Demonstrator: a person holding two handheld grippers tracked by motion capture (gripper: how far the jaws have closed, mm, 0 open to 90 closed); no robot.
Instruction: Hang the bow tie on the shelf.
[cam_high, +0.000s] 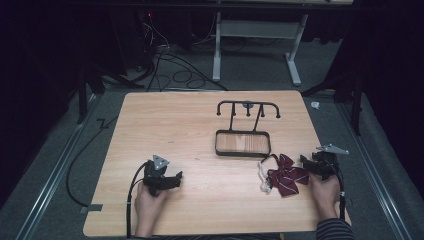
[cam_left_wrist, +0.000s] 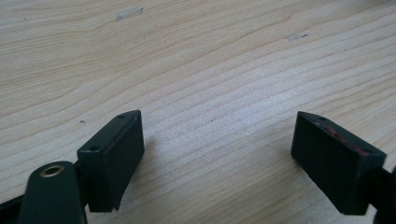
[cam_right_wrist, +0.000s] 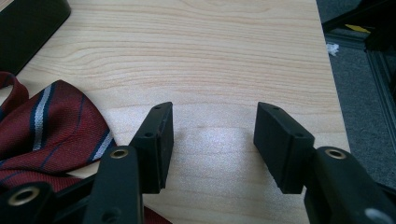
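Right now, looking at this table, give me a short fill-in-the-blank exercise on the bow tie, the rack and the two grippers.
1. The striped bow tie lies beside the ____ gripper.
2. The black rack stands on a ____ table.
3. The left gripper has its jaws ____, with only bare wood between them.
4. The bow tie's main colour is dark ____.

Missing words: right; wooden; open; red
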